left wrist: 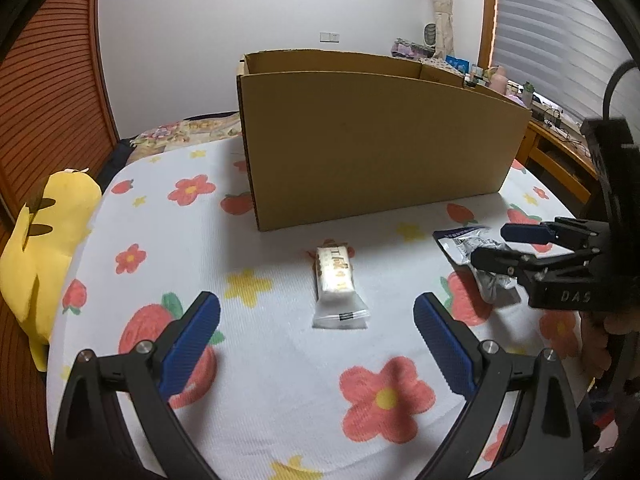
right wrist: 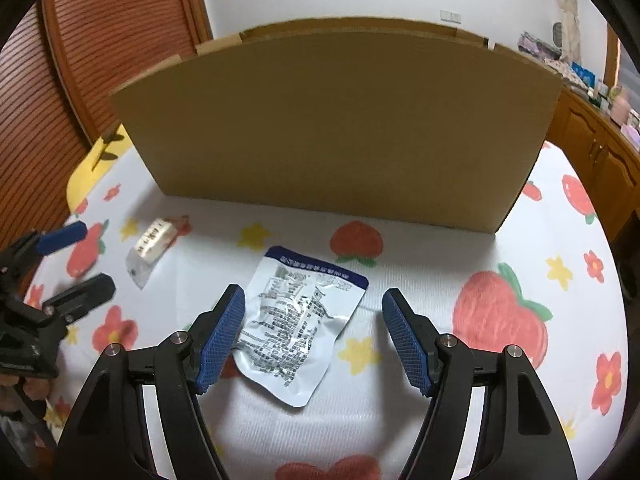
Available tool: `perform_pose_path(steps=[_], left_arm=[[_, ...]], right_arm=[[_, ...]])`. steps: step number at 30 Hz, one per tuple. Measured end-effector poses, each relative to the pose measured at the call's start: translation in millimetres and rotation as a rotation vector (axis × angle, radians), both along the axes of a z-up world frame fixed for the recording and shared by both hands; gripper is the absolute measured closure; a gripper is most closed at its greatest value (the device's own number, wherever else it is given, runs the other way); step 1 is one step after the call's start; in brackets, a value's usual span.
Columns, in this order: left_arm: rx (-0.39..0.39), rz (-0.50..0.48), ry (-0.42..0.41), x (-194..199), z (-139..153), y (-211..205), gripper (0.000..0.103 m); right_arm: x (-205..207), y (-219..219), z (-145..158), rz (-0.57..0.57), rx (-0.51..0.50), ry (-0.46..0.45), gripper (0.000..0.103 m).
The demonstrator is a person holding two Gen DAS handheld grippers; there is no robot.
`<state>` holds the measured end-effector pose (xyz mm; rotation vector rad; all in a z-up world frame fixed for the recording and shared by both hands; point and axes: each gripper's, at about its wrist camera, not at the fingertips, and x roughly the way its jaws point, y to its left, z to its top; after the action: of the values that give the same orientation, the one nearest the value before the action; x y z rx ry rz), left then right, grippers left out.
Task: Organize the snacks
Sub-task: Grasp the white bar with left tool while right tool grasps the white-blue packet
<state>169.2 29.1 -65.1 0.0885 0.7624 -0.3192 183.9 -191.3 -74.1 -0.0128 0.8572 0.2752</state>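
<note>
Left wrist: flower-print bedspread, white wall.

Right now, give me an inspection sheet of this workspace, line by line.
Surface: bed sheet with flower and strawberry print, flat.
Job's things: snack bar and silver pouch lying loose in front of the cardboard box, which is open-topped.
Clutter: yellow plush toy at the sheet's edge.
Grippers: left gripper open, short of the bar; right gripper open, jaws either side of the pouch.
Cables: cords on the desk.
Surroundings: wooden slatted panel, window blind.
</note>
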Motion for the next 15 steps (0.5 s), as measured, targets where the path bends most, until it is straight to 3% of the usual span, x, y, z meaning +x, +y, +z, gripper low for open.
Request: perform_pose_path(steps=[9, 12, 15], left_arm=[[0.009, 0.011, 0.04, 19, -6, -4, 0.006], [0.031, 0.001, 0.065, 27, -10, -10, 0.009], [0.025, -0.01, 0.096, 33, -14, -13, 0.019]], right_arm=[[-1, 0, -6, 0.015, -0.013, 0.006, 0.032], [-3, 2, -6, 0.032, -0.006, -0.007, 0.04], [-5, 3, -7, 0.042, 0.002, -0.014, 0.047]])
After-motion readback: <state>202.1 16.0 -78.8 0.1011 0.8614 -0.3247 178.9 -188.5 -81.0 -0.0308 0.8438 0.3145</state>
